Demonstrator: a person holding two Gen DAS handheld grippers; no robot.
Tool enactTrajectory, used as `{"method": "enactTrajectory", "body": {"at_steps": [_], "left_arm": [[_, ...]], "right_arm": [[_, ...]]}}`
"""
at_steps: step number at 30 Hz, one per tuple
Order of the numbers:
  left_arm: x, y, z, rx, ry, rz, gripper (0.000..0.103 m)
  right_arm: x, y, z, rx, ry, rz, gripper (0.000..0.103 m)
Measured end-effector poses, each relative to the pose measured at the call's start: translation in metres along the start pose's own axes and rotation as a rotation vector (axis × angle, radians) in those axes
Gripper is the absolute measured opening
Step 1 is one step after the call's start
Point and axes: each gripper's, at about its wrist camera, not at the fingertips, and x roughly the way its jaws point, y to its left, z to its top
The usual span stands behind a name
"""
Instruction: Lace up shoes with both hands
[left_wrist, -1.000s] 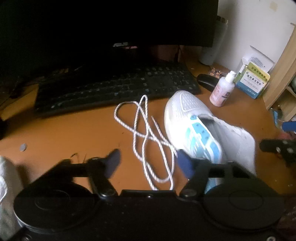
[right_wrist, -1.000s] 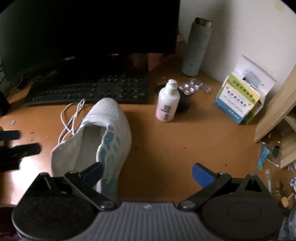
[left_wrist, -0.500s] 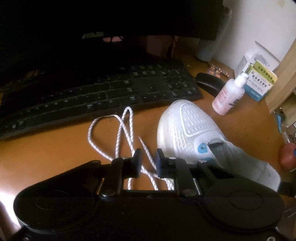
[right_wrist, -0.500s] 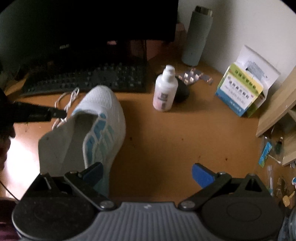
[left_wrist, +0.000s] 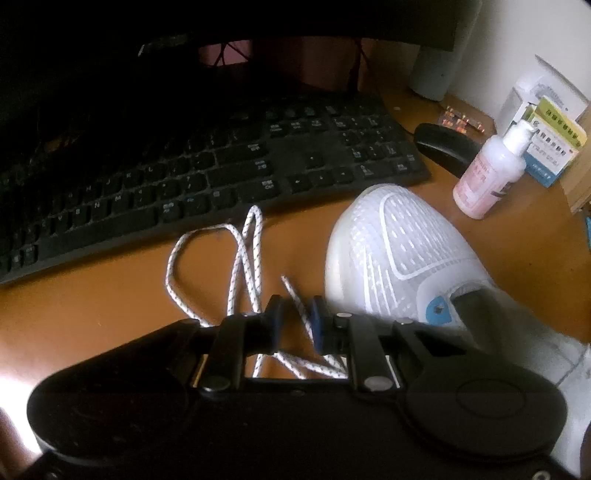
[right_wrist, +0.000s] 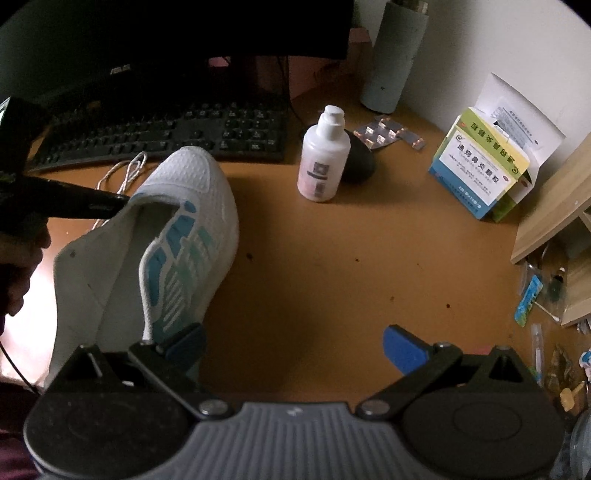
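A white sneaker (left_wrist: 399, 254) with blue eyelet patches lies unlaced on the orange desk, toe toward the keyboard; it also shows in the right wrist view (right_wrist: 177, 236). A white speckled shoelace (left_wrist: 240, 266) lies loose in loops left of the shoe. My left gripper (left_wrist: 295, 321) is nearly closed around a strand of the lace near one lace end, low over the desk. My right gripper (right_wrist: 291, 347) is wide open and empty, just right of the shoe's heel. The left gripper's dark body (right_wrist: 66, 199) shows at the shoe's left side.
A black keyboard (left_wrist: 207, 166) and monitor stand behind the lace. A white lotion bottle (right_wrist: 323, 162), a black mouse (left_wrist: 443, 147), pill blister packs (right_wrist: 388, 133), a medicine box (right_wrist: 480, 166), a grey flask (right_wrist: 391, 55) and a wooden shelf (right_wrist: 554, 206) are to the right.
My left gripper moved forward and down to the lace and closed from wide open to a narrow gap around a strand. My right gripper stayed open, shifting slightly nearer the shoe.
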Motion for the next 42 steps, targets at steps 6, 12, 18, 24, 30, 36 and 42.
{"method": "enactTrajectory", "body": {"at_steps": [6,12,18,24,30,36,42], "left_arm": [[0.004,-0.006,-0.004,0.069,-0.036,0.036,0.003],[-0.017,0.008,-0.01,0.003,-0.083,-0.008,0.0],[-0.105,0.039,-0.007,-0.051,-0.288,0.073,0.0],[-0.22,0.075,0.004,-0.087,-0.539,0.231,0.0],[-0.335,0.111,0.014,-0.122,-0.789,0.39,0.0],[-0.272,0.052,0.001,0.051,-0.65,0.101,0.0],[-0.193,-0.008,-0.034,0.176,-0.452,-0.116,0.0]], "right_arm": [[0.0,-0.003,-0.003,-0.005,0.004,0.002,0.102],[-0.006,-0.003,-0.002,-0.021,-0.021,0.014,0.102],[-0.015,0.005,0.002,-0.049,-0.065,0.048,0.102],[-0.029,0.014,0.007,-0.084,-0.128,0.083,0.102],[-0.043,0.016,0.015,-0.094,-0.202,0.124,0.102],[-0.054,0.011,0.022,-0.058,-0.241,0.172,0.102],[-0.063,-0.008,0.03,0.05,-0.252,0.193,0.102]]}}
